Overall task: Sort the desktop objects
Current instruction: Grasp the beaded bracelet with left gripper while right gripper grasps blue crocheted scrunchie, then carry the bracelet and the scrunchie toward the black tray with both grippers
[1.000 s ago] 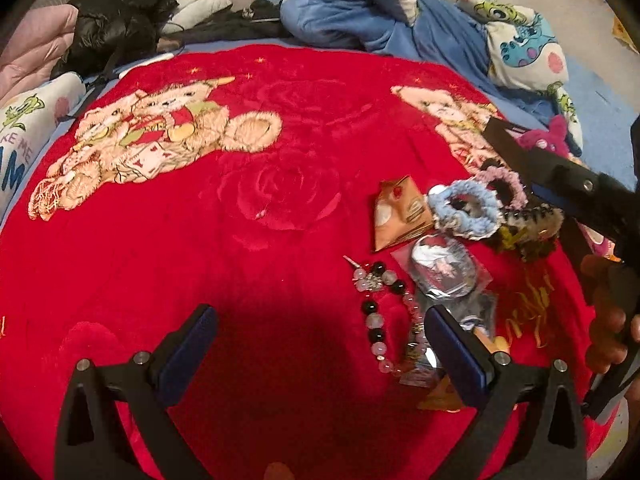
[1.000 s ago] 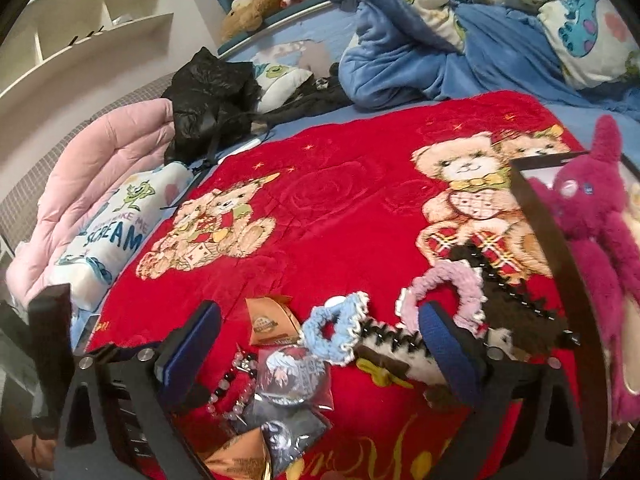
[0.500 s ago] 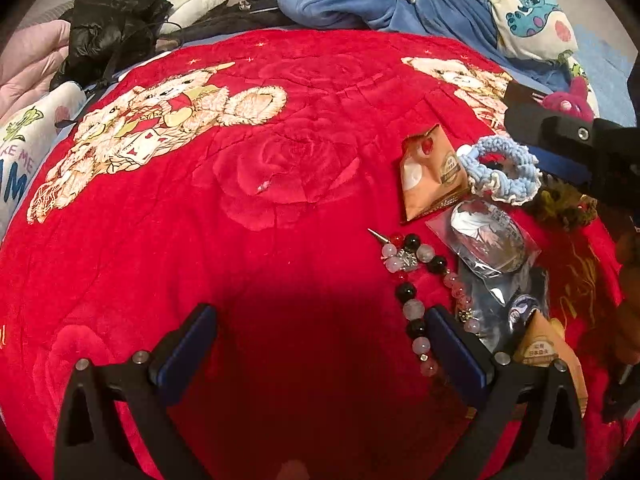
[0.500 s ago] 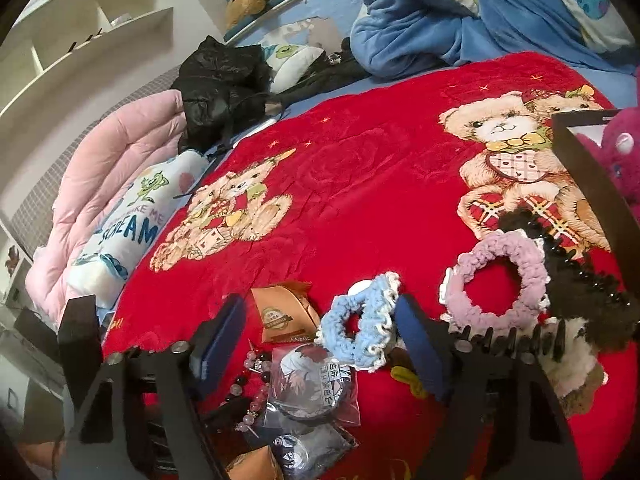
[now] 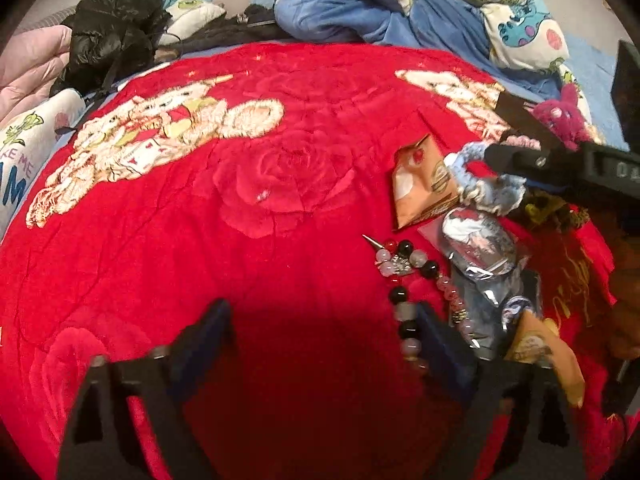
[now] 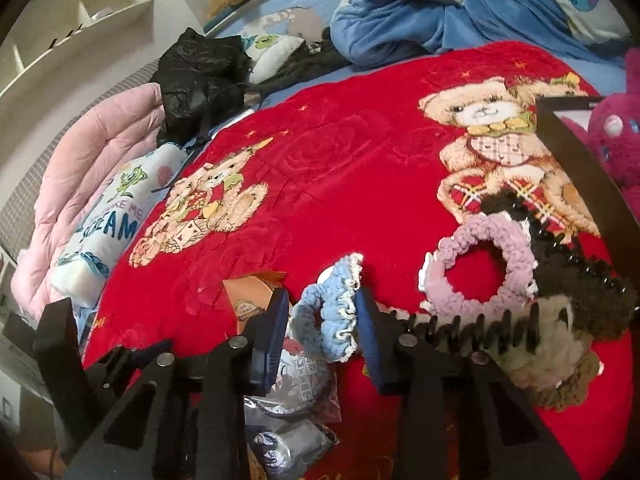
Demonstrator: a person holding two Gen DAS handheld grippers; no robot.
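On the red bear-print blanket (image 5: 200,240) lies a cluster of small items. My right gripper (image 6: 322,318) has its jaws closing, and the pads squeeze the blue crochet scrunchie (image 6: 336,320) between them. The same blue scrunchie (image 5: 480,192) shows at the right of the left wrist view, under a black finger (image 5: 520,156) of the right gripper. My left gripper (image 5: 320,332) hovers over bare blanket, its jaws closing with nothing between them. A bead bracelet (image 5: 404,280) lies just beside its right finger.
An orange packet (image 6: 248,296), clear bags with badges (image 6: 300,380), a pink scrunchie (image 6: 484,264), a black toothed hair claw (image 6: 480,328) and a furry clip (image 6: 552,352) surround the blue scrunchie. A magenta plush (image 6: 616,132) sits far right; pillows and clothes line the far edge.
The right gripper came down onto the blue scrunchie and its jaws narrowed from wide apart until they pinch it. The left gripper's jaws narrowed a little; it stayed in place.
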